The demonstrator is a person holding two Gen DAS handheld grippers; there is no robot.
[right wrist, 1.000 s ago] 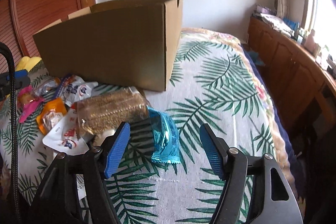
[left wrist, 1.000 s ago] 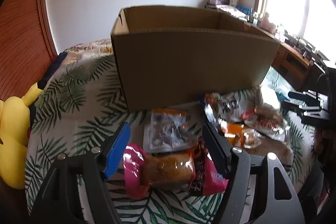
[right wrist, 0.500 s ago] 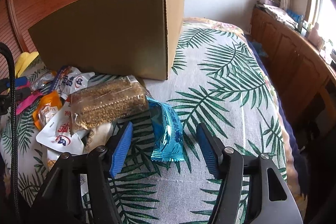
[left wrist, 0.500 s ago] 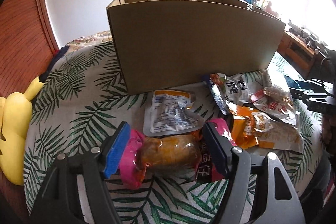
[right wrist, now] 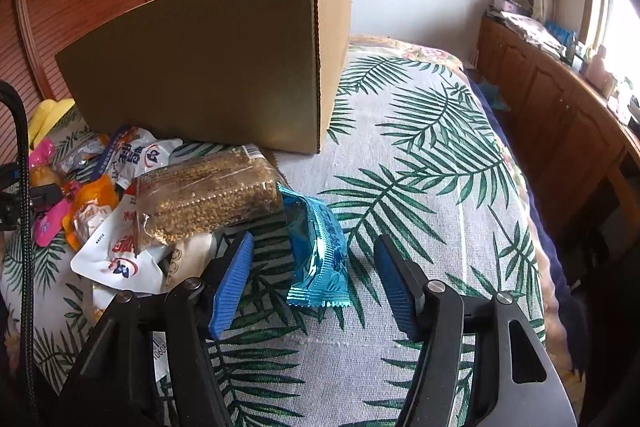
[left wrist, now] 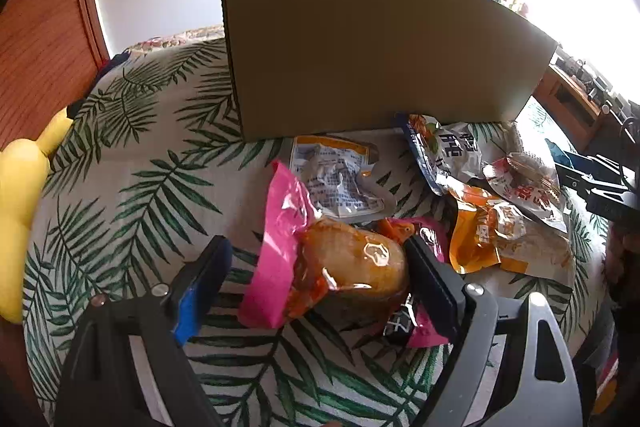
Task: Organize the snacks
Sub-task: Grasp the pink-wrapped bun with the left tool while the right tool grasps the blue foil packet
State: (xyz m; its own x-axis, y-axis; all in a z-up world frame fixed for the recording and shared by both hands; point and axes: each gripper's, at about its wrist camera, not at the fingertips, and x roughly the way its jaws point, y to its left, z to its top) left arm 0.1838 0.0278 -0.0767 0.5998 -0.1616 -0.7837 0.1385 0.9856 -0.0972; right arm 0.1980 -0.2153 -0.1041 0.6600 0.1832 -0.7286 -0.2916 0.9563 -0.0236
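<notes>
Both spread, the left gripper [left wrist: 316, 281] has dropped around the pink pack [left wrist: 320, 259] and the right gripper [right wrist: 314, 277] around the blue pack [right wrist: 316, 247], ready to pinch.

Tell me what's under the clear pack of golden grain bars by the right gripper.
The grain bar pack lies on a white sachet with red print, and its right end overlaps the blue wrapper. Anything else directly beneath is covered. The right gripper is open around the blue wrapper.
</notes>
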